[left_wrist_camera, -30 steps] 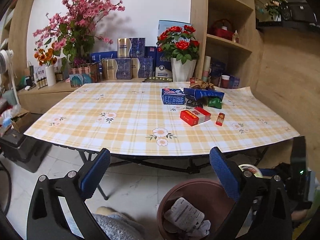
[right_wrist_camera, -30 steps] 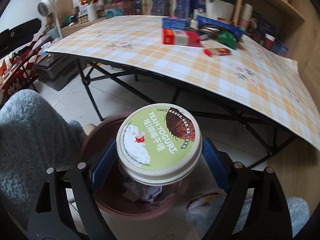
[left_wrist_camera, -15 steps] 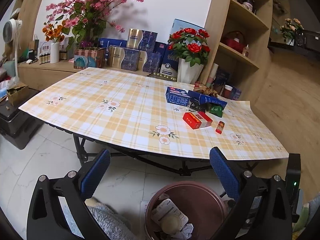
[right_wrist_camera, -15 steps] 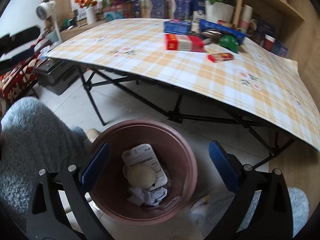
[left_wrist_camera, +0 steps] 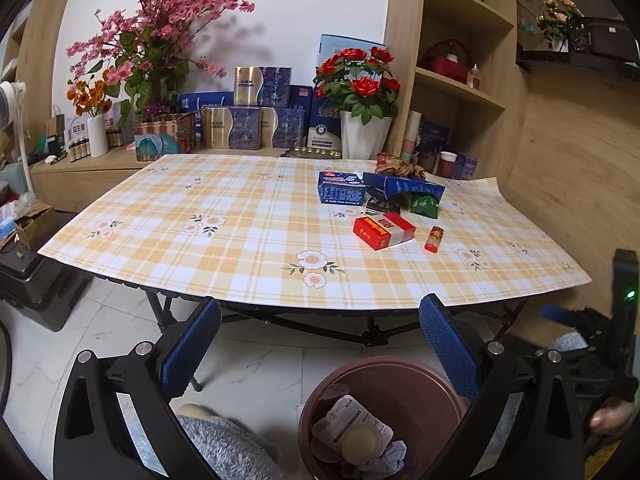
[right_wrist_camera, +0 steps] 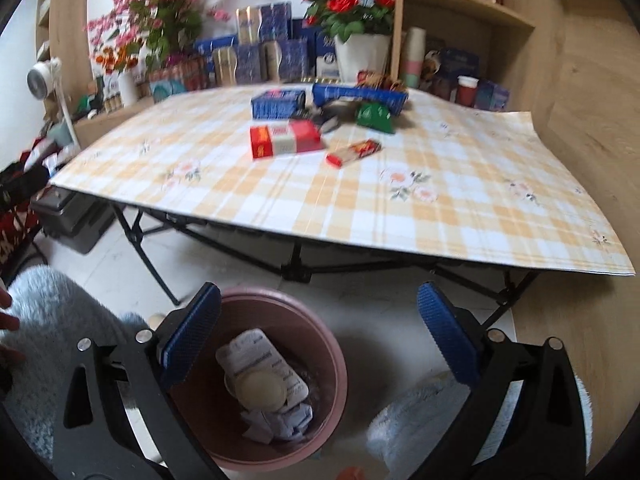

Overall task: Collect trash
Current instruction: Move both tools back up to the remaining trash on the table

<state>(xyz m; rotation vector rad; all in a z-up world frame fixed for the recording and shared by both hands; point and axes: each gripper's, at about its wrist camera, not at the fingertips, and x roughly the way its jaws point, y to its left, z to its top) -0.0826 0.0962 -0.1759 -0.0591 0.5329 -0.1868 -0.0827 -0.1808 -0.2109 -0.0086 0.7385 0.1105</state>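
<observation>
Several bits of trash lie on the desk (right_wrist_camera: 460, 200), up & ahead of both tongs, w/ the bin (right_wrist_camera: 328, 364) on the floor below. Right tongs (right_wrist_camera: 318, 334) have just been opening and stand wide, nothing between; left tongs (left_wrist_camera: 320, 346) wide, empty too. Nearest: red box (right_wrist_camera: 286, 138), long axis across the view, then the small red pack (right_wrist_camera: 354, 152) beside it, angled. Right side looks nearer. Blue boxes (right_wrist_camera: 278, 104) & green packet (right_wrist_camera: 374, 114) crowd behind; the desk's front edge must be cleared first.
</observation>
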